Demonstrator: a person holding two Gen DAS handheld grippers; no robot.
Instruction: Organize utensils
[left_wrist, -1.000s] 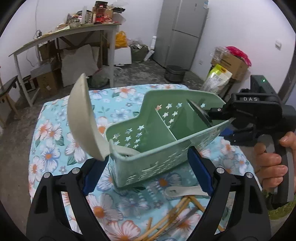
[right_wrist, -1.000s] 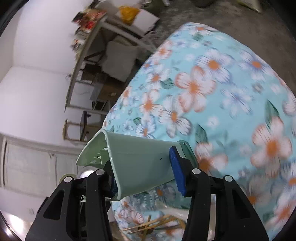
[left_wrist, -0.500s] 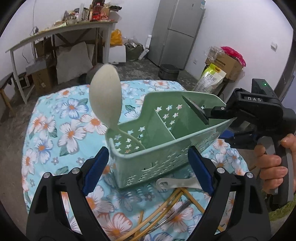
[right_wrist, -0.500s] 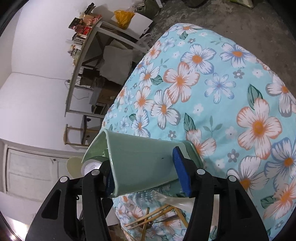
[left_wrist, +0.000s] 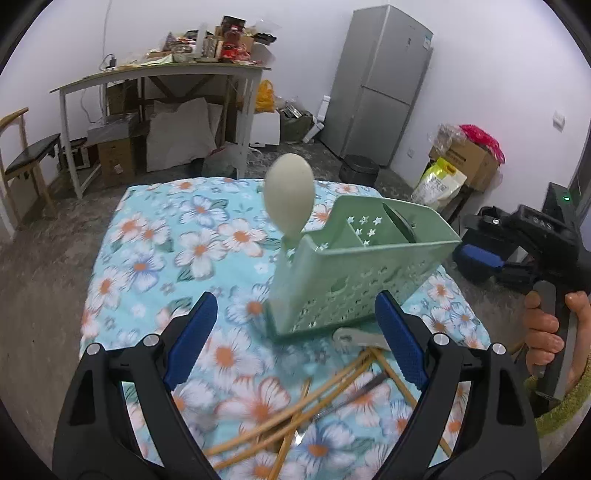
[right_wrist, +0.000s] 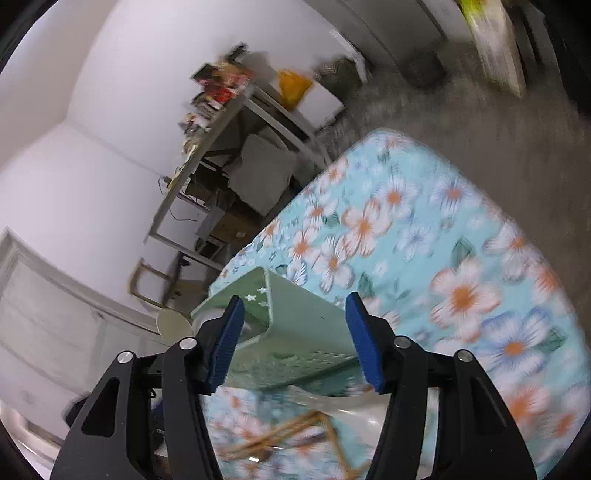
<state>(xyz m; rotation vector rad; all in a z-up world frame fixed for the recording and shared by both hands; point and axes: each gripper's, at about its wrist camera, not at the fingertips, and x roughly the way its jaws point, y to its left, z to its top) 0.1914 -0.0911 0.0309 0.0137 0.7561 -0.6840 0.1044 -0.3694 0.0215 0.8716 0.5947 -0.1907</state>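
Observation:
A green perforated utensil caddy (left_wrist: 354, 273) stands nearly upright on the flowered tablecloth (left_wrist: 155, 258). A cream spoon (left_wrist: 290, 195) stands in its left compartment, bowl up. My left gripper (left_wrist: 295, 332) is open and empty, just in front of the caddy. My right gripper (right_wrist: 295, 336) has its jaws apart around the caddy's end (right_wrist: 295, 314); in the left wrist view its fingers (left_wrist: 476, 258) are at the caddy's right end. Several wooden chopsticks (left_wrist: 306, 402), a metal utensil (left_wrist: 347, 398) and a white spoon handle (left_wrist: 354, 338) lie loose on the cloth.
The table's far edge and bare concrete floor (left_wrist: 44, 266) lie beyond. A cluttered side table (left_wrist: 166, 70), a chair (left_wrist: 26, 155), a grey fridge (left_wrist: 380, 81) and boxes (left_wrist: 465, 155) stand around the room.
The caddy has gone from tilted toward me to nearly upright, the spoon swinging upright with it. My left gripper has backed away. My right gripper's jaws have opened off the caddy's end.

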